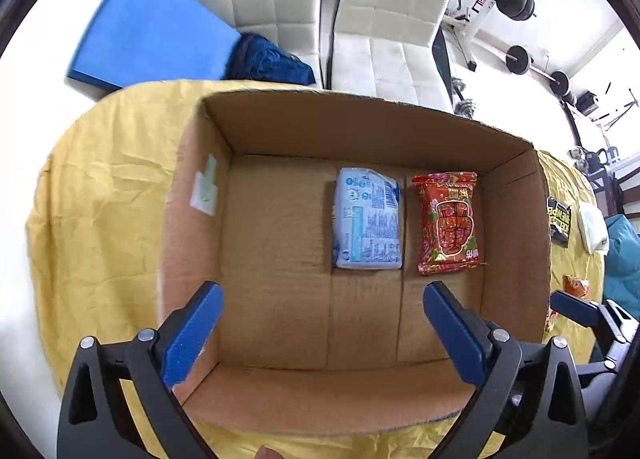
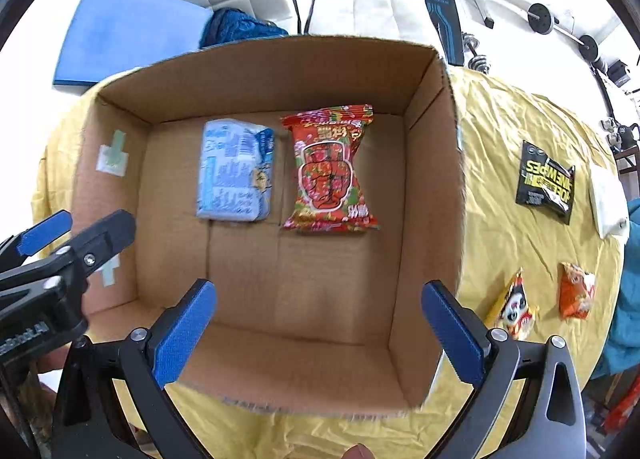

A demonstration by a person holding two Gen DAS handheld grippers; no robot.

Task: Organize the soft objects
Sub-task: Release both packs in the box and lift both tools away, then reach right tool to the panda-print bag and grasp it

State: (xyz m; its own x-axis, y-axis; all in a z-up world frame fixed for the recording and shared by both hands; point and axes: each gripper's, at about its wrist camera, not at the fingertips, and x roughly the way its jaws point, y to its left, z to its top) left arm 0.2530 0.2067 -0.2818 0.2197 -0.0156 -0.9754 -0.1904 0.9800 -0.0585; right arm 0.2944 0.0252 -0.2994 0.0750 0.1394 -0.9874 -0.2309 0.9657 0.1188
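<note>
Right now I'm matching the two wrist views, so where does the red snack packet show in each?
Left wrist: red snack packet lies right of centre on the cardboard box floor.
Right wrist: red snack packet lies just above centre, nearer the box's far wall.
Shared landmark: the light blue pack lies just left of it in both.

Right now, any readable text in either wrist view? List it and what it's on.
"WIPES", upside down: black wipes pack on the yellow cloth.
Red snack bag, in the box: print unreadable.
Light blue pack, beside it: print too small.
Left gripper body lettering: blurred.
</note>
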